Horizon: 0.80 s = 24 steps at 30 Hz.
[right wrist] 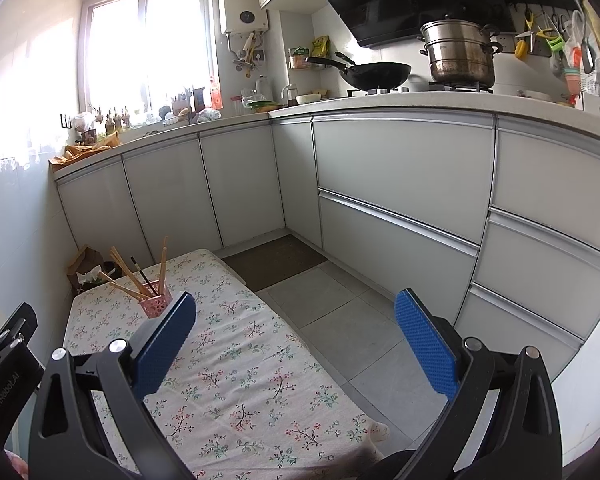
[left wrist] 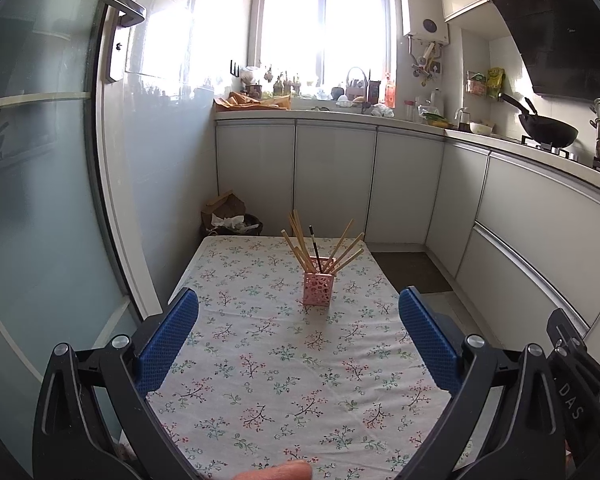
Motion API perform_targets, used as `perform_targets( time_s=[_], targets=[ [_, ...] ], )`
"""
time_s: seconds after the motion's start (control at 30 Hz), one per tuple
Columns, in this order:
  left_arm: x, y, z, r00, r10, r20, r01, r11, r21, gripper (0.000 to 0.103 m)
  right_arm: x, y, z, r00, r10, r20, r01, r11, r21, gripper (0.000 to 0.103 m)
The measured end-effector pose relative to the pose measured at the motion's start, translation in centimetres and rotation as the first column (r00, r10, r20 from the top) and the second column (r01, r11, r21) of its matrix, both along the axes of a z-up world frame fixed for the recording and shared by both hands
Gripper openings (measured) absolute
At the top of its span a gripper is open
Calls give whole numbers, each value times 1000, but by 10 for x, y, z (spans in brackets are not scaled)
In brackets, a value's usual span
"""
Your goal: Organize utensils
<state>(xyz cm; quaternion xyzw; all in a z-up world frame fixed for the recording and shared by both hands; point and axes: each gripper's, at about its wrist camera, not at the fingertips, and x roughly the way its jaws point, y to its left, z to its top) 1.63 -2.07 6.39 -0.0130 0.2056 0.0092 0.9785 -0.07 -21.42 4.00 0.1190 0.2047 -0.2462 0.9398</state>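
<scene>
A pink lattice utensil holder [left wrist: 318,289] stands upright on the floral tablecloth [left wrist: 268,360], toward the table's far end. Several wooden chopsticks [left wrist: 300,240] and one dark chopstick [left wrist: 315,249] lean out of it. My left gripper [left wrist: 298,304] is open and empty, raised above the table short of the holder. In the right wrist view the holder [right wrist: 156,305] sits at the left, partly behind my left finger pad [right wrist: 164,344]. My right gripper [right wrist: 296,312] is open and empty, over the table's right edge and the floor.
Grey kitchen cabinets [right wrist: 400,184] wrap around the far and right sides. A wok [right wrist: 376,74] and steel pot [right wrist: 458,52] sit on the stove. A bin with paper bags [left wrist: 230,218] stands beyond the table. A glass door [left wrist: 40,200] is on the left.
</scene>
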Motion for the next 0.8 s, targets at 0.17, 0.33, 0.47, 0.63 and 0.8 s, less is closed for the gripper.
perform_targets(
  time_s=[0.17, 0.33, 0.47, 0.63, 0.8],
  targets=[
    [5, 0, -4, 999, -7, -40, 6, 1000, -23, 96, 0, 1, -1, 1000, 0, 0, 0, 1000, 0, 97],
    [2, -2, -4, 1000, 7, -19, -7, 1000, -1, 92, 0, 0, -2, 1000, 3, -4, -3, 1000, 7, 97],
    [-3, -4, -2, 1000, 20, 12, -20, 1000, 1, 88, -1, 2, -2, 1000, 6, -1, -6, 1000, 5, 97],
    [1, -1, 0, 1000, 0, -8, 0, 1000, -11, 96, -3, 1, 1, 1000, 5, 12, -5, 1000, 6, 97],
    [3, 0, 0, 1000, 3, -21, -3, 1000, -13, 96, -4, 1, 3, 1000, 5, 17, -5, 1000, 3, 97]
  ],
)
